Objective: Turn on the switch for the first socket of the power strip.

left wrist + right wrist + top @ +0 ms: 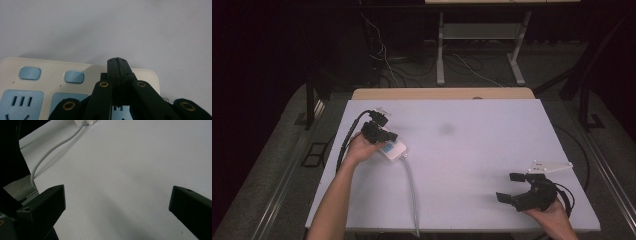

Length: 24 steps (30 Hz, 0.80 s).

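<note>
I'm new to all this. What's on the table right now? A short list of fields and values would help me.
surface: white table top
object: cream plastic power strip with pale blue sockets and buttons, at the table's left
cord: grey cable running from the strip off the near edge
left gripper: jaws shut, above the strip
right gripper: jaws open, holding nothing, near the right corner

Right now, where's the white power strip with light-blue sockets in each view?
High view: white power strip with light-blue sockets lies left of centre on the table, under the left gripper.
Left gripper view: it spans the lower left, behind the closed jaws.
Right gripper view: just its corner at the top edge.
Shared landmark: its grey cable, also in the right gripper view.
</note>
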### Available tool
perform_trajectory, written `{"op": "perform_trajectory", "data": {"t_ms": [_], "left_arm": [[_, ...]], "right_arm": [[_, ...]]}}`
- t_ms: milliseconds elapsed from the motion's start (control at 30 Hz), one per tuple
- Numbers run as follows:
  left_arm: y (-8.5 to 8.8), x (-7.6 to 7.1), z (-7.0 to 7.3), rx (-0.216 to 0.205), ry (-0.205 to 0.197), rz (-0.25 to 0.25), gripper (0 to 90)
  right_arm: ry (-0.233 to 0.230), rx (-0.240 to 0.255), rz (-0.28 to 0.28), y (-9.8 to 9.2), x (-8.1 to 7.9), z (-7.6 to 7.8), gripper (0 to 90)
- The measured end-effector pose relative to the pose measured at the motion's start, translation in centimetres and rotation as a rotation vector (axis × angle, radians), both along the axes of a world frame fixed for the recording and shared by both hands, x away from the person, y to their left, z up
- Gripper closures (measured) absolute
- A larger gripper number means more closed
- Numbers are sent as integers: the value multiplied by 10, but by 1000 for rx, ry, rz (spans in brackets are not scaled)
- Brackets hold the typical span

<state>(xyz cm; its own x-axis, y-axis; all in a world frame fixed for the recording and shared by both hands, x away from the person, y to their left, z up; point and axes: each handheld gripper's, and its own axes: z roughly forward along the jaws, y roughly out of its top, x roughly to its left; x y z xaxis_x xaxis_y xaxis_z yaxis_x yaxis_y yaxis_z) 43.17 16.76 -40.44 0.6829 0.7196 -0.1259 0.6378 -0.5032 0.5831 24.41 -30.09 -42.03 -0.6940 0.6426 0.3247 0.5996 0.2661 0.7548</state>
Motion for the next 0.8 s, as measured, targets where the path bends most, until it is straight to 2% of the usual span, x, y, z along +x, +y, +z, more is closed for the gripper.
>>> {"op": "perform_trajectory", "data": {"t_ms": [133,267,567,700,800], "left_arm": [[1,-1,0,12,-4,-9,894],[6,-3,-3,-23,-4,-1,895],[9,-2,-6,-51,5,2,896],[12,-4,-9,-84,-4,17,896],[12,-4,-9,-82,-3,19,896]], "right_arm": [[-7,12,-15,-3,-1,2,2],[-12,16,-17,-4,-1,3,2],[-15,21,-21,-5,-1,3,2],[-15,25,-24,-6,-1,4,2],[-15,27,-27,-6,-1,4,2]]}}
